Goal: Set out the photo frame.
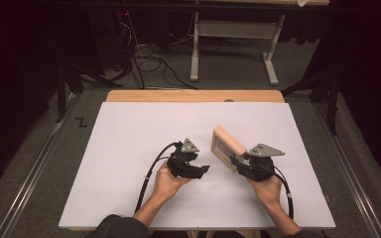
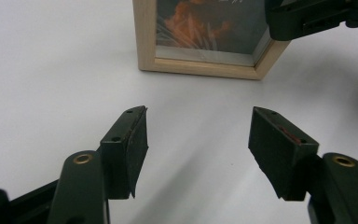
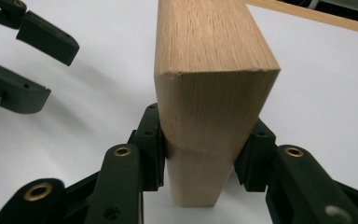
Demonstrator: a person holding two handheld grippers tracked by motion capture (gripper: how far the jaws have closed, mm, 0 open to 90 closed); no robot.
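Note:
A light wooden picture frame (image 1: 226, 146) stands upright on the white tabletop (image 1: 129, 148), right of centre. My right gripper (image 1: 236, 161) is shut on its near end; in the right gripper view both pads press the sides of the wooden frame (image 3: 214, 88), with the right gripper (image 3: 208, 151) low on the block. My left gripper (image 1: 203, 170) sits left of the frame, open and holding nothing. In the left gripper view the left gripper (image 2: 198, 135) faces the frame's glazed front (image 2: 205, 28), which shows an orange picture. A short gap of bare table lies between them.
The table's far wooden edge (image 1: 193, 95) lies beyond the white sheet. Behind it on the floor are loose cables (image 1: 149, 62) and the legs of a metal stand (image 1: 194, 54). Bare white surface lies to the left and far side of the frame.

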